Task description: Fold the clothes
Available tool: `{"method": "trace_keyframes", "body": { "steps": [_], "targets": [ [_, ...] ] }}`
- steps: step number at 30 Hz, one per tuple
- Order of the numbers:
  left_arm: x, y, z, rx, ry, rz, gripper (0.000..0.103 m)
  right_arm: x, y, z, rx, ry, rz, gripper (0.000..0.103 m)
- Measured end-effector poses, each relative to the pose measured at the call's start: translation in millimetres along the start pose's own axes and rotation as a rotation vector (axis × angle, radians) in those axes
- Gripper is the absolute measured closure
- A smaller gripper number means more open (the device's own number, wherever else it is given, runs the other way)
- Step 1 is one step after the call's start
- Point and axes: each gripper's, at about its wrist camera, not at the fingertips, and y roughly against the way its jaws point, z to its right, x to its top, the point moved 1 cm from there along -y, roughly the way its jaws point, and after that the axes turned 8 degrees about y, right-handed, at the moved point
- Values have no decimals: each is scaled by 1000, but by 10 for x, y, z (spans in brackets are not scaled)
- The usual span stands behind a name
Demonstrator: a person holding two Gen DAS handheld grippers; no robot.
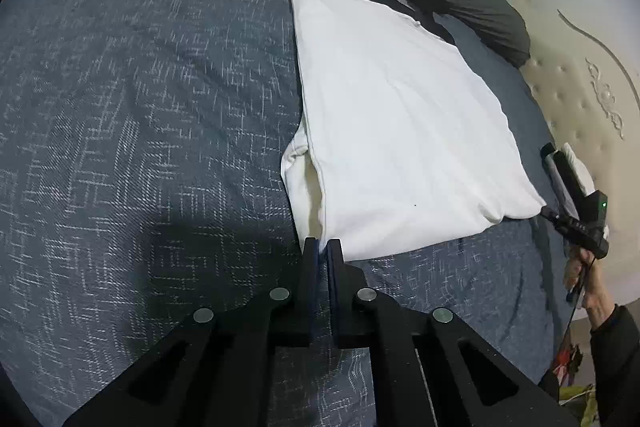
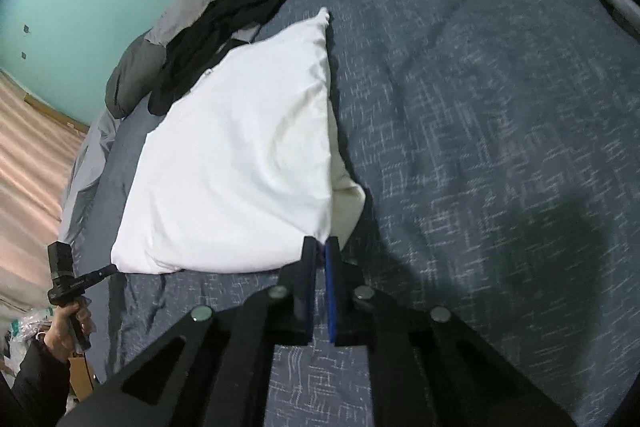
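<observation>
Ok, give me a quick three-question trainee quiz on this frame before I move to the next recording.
1. True or false: the white garment lies on a bare wooden table.
2. Multiple choice: where does the left gripper pinch the white garment? A) at a near corner B) in the middle C) at the far edge
3. Short answer: is the right gripper open or shut?

Key
1. False: it lies on the blue-grey bedspread.
2. A.
3. Shut, on the other near corner of the white garment.
</observation>
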Motion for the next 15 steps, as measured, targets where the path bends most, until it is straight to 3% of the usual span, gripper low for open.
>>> {"method": "trace_keyframes", "body": {
  "steps": [8,15],
  "targets": [
    [-15,129,-1,19,-42,-3,100,93,258,59,19,13,13,101],
    [-73,-50,-60,15,4,-11,100,-10,9,178,-26,1,-56,101]
  ]
}}
